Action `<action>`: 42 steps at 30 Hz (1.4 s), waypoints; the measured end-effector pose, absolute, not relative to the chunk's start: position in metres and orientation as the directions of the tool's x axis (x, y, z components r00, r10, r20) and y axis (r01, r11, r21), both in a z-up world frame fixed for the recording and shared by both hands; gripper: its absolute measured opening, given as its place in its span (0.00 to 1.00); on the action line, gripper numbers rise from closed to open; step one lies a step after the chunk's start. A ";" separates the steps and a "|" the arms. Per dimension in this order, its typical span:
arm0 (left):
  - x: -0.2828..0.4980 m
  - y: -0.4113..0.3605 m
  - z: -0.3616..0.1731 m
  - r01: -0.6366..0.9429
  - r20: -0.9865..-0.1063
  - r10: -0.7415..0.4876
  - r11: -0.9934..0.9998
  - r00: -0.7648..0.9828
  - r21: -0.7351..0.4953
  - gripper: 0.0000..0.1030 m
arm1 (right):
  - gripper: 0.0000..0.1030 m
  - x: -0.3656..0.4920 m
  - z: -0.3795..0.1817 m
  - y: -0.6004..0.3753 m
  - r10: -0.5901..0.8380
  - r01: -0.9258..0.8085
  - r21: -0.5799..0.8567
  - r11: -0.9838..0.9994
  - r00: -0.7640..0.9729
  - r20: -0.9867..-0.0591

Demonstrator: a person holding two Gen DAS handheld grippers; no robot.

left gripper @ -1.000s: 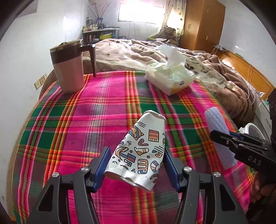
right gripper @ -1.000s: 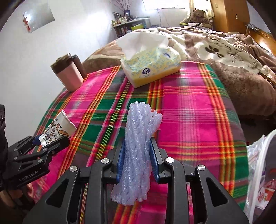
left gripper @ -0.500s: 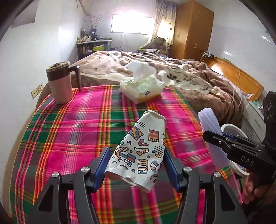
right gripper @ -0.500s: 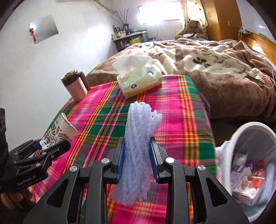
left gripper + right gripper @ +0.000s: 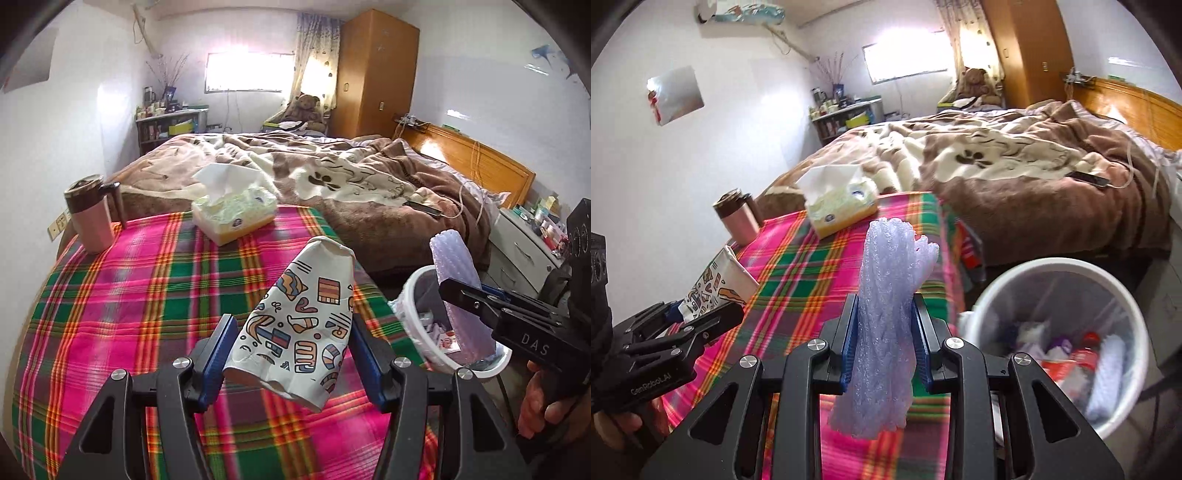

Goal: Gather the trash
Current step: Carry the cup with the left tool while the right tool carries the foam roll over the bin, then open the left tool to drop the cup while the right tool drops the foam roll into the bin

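Observation:
My left gripper (image 5: 291, 354) is shut on a crushed paper cup (image 5: 301, 325) printed with coloured doodles, held above the plaid tablecloth (image 5: 147, 295). My right gripper (image 5: 884, 339) is shut on a roll of pale bubble wrap (image 5: 886, 321) that stands up between its blue pads. A white trash bin (image 5: 1067, 332) with several pieces of rubbish inside sits on the floor to the right of the table. In the left wrist view the right gripper (image 5: 465, 295) holds the bubble wrap (image 5: 454, 258) over the trash bin (image 5: 410, 321). In the right wrist view the paper cup (image 5: 716, 284) shows at the left.
A tissue box (image 5: 232, 214) and a pink travel mug (image 5: 90, 214) stand at the table's far end. Beyond lies a bed (image 5: 332, 177) with a brown blanket, a wooden wardrobe (image 5: 376, 74) and a white bedside cabinet (image 5: 524, 243) at the right.
Both grippers have pulled back, risen and swung to the right, each keeping hold of its trash. The trash bin has come into both views, and the table objects look farther away.

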State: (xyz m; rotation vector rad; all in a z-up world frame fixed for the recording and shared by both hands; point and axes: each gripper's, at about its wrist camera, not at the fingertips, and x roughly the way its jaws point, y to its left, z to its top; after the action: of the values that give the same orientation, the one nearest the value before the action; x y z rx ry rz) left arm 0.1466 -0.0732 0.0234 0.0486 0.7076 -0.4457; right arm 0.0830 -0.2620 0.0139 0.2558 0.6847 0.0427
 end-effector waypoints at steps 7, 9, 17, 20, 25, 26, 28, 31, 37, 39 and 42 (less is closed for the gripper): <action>0.134 -0.116 0.026 0.474 -0.625 -0.446 0.870 0.641 -0.135 0.59 | 0.28 0.063 0.017 -0.301 0.066 0.111 0.248 0.962 0.791 -0.608; 0.131 -0.131 0.024 0.492 -0.627 -0.463 0.859 0.627 -0.142 0.59 | 0.28 0.061 0.017 -0.309 0.051 0.125 0.243 0.962 0.790 -0.611; 0.123 -0.184 0.021 0.551 -0.637 -0.505 0.821 0.583 -0.146 0.59 | 0.28 0.048 0.014 -0.347 -0.009 0.195 0.234 0.952 0.786 -0.618; 0.122 -0.202 0.019 0.568 -0.639 -0.518 0.809 0.569 -0.150 0.59 | 0.30 0.046 0.011 -0.362 -0.028 0.219 0.231 0.948 0.780 -0.626; 0.120 -0.234 0.008 0.595 -0.658 -0.534 0.788 0.531 -0.159 0.59 | 0.30 0.046 0.002 -0.380 -0.044 0.242 0.214 0.946 0.753 -0.656; 0.119 -0.236 0.006 0.595 -0.659 -0.534 0.788 0.530 -0.161 0.59 | 0.30 0.046 0.001 -0.383 -0.040 0.240 0.216 0.947 0.751 -0.659; 0.120 -0.245 0.002 0.595 -0.666 -0.533 0.787 0.522 -0.163 0.59 | 0.30 0.048 -0.004 -0.388 -0.028 0.236 0.224 0.946 0.746 -0.666; 0.120 -0.256 -0.001 0.604 -0.670 -0.533 0.782 0.517 -0.155 0.59 | 0.30 0.050 -0.010 -0.394 -0.026 0.239 0.221 0.945 0.731 -0.681; 0.120 -0.273 -0.002 0.610 -0.669 -0.536 0.777 0.515 -0.153 0.59 | 0.30 0.050 -0.015 -0.401 -0.023 0.239 0.216 0.947 0.720 -0.694; 0.121 -0.276 -0.003 0.606 -0.674 -0.532 0.780 0.513 -0.155 0.59 | 0.30 0.049 -0.016 -0.404 -0.029 0.242 0.211 0.947 0.720 -0.694; 0.120 -0.284 -0.005 0.610 -0.680 -0.525 0.779 0.511 -0.143 0.60 | 0.33 0.050 -0.017 -0.409 -0.042 0.254 0.200 0.946 0.709 -0.704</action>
State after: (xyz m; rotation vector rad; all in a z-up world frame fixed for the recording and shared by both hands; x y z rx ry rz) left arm 0.1201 -0.2838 -0.0051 0.1204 0.7757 -0.6852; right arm 0.0501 -0.4088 -0.0175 0.2933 0.7671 -0.1673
